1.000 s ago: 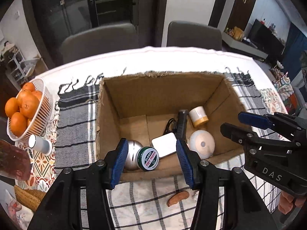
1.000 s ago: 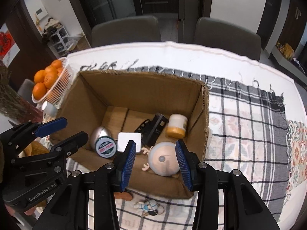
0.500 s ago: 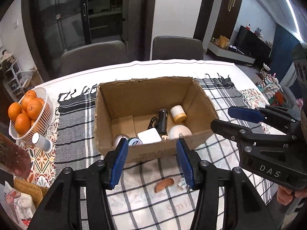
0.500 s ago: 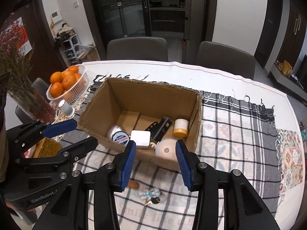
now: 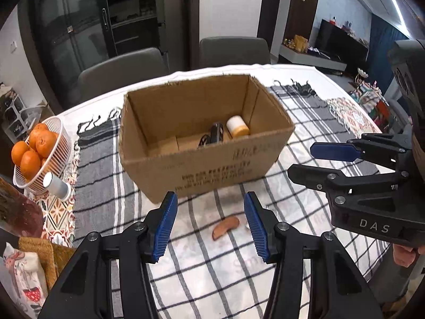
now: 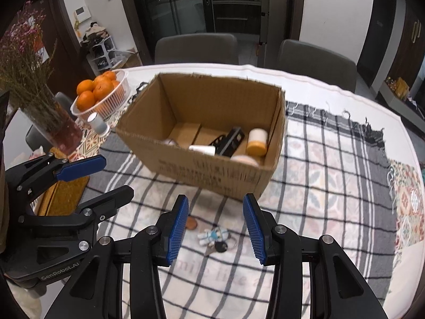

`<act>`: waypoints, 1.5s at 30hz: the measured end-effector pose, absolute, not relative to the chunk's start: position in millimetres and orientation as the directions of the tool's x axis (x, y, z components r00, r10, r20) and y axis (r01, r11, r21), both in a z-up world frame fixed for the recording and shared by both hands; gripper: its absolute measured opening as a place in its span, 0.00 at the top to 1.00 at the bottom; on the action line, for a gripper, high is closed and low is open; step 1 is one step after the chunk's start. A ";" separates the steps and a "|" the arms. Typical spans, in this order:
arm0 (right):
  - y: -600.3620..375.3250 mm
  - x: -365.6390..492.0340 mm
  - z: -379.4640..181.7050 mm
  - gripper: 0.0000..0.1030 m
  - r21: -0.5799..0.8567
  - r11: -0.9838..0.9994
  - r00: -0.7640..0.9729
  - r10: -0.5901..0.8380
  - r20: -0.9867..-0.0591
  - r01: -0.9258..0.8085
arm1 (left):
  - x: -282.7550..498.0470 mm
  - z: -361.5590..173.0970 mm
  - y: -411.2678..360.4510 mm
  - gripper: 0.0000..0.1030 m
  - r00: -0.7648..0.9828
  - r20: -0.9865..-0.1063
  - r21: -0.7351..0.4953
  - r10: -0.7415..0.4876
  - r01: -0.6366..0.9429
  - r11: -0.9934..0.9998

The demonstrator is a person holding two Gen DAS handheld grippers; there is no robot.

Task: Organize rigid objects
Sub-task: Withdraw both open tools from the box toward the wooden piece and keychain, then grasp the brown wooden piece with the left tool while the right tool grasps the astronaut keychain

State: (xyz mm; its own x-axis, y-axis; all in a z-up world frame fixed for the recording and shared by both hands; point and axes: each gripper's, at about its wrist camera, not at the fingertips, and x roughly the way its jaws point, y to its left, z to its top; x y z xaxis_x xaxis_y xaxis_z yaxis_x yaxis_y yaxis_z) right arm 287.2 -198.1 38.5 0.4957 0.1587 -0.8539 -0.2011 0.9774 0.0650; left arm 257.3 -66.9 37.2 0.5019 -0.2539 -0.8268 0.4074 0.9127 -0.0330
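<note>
Two tools, left tool (image 5: 210, 224) marked "GenRobot.AI", right tool (image 6: 215, 226) marked "DAS", both gape empty; my cardboard box's (image 5: 212, 170) print is unreadable.

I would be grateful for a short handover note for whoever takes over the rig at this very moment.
Left gripper: open, empty, above the checked cloth in front of the cardboard box.
Right gripper: open, empty, beside the left one.
In the box: an orange-lidded jar, a black device, a white flat item and a pale round thing, partly hidden by the near wall.
Left to do: the brown wooden piece and the small figure keychain lie on the cloth near the box.
Basket of oranges stands to the box's left, apart.
</note>
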 end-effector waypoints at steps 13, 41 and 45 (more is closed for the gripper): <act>-190.0 275.7 -2.4 0.57 0.073 0.967 0.402 0.169 -0.900 -0.243 | 240.0 0.6 -66.2 0.50 0.450 -0.859 -0.006 -0.243 0.467 0.884; -177.7 286.1 -92.8 0.55 0.012 0.946 0.256 0.099 -0.962 -0.324 | 249.2 -85.7 -81.5 0.50 0.317 -0.927 0.051 -0.199 0.634 0.772; -177.4 288.1 -100.8 0.55 0.021 0.944 0.247 0.108 -0.963 -0.329 | 253.7 -93.7 -84.9 0.50 0.293 -0.935 0.048 -0.201 0.664 0.747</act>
State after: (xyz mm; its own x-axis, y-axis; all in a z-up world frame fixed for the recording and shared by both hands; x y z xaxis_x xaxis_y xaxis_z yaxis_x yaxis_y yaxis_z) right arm 288.1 -177.4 -100.8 0.2475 0.1079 -0.9629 -0.3290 0.9441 0.0212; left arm 253.7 -84.9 -93.7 0.2934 -0.2007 -0.9347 0.6635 0.7466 0.0480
